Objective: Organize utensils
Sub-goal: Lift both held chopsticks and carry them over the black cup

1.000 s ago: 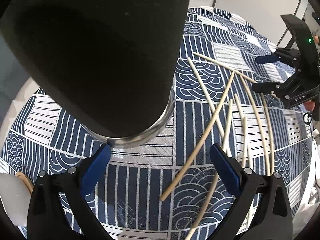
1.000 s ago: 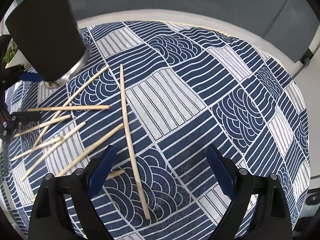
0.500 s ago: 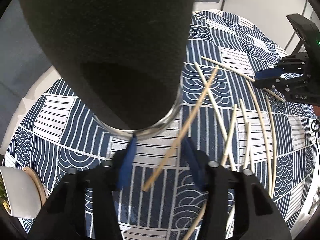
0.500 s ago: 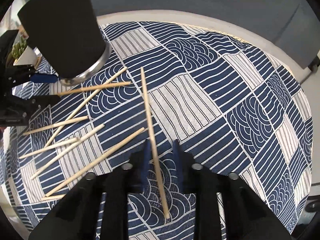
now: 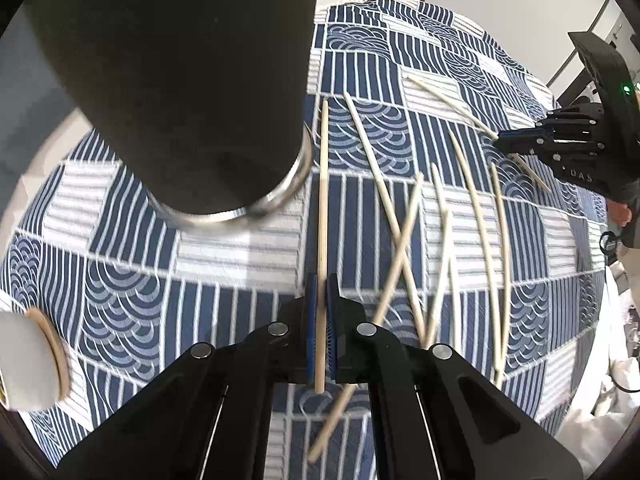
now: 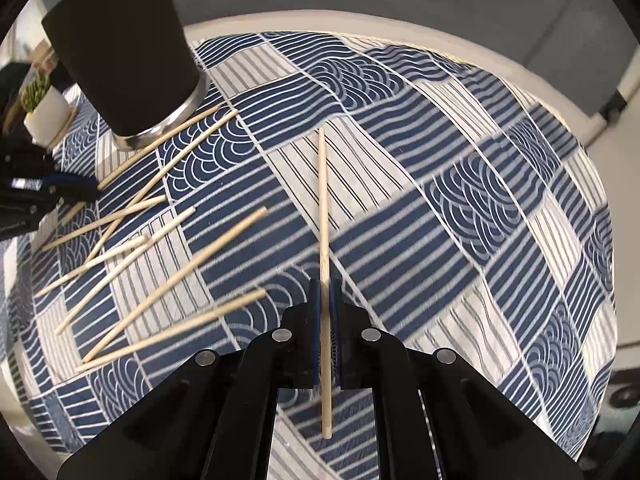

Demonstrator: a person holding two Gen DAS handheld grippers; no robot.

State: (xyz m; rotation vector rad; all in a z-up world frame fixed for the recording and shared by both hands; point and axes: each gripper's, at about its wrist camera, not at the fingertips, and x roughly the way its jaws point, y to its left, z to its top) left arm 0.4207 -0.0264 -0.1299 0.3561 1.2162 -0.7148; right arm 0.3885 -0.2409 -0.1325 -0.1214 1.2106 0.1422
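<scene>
From your left wrist camera: your left gripper (image 5: 322, 308) is clamped on one wooden chopstick (image 5: 322, 200), its blue pads (image 5: 311, 320) pressed to either side of the shaft; the stick runs straight ahead from the jaws, its far end just beside the steel base of the tall black holder (image 5: 192, 80) standing at upper left on the blue-and-white patterned cloth (image 5: 120, 304); the loose chopsticks (image 5: 472, 208) lie scattered and crossed to the right; farther right your right gripper (image 5: 500, 138) appears, closed on its own stick; a small white pot (image 5: 24, 360) sits at the left edge.

From your right wrist camera: your right gripper (image 6: 327, 312) grips a second chopstick (image 6: 323, 208) between closed jaws, the stick pointing ahead over the cloth (image 6: 460, 208); seven loose sticks (image 6: 180, 264) fan out to the left; the black holder (image 6: 120, 48) stands at upper left, the white pot with a green plant (image 6: 44, 112) beside it; your left gripper (image 6: 86, 192) shows at the left edge.
</scene>
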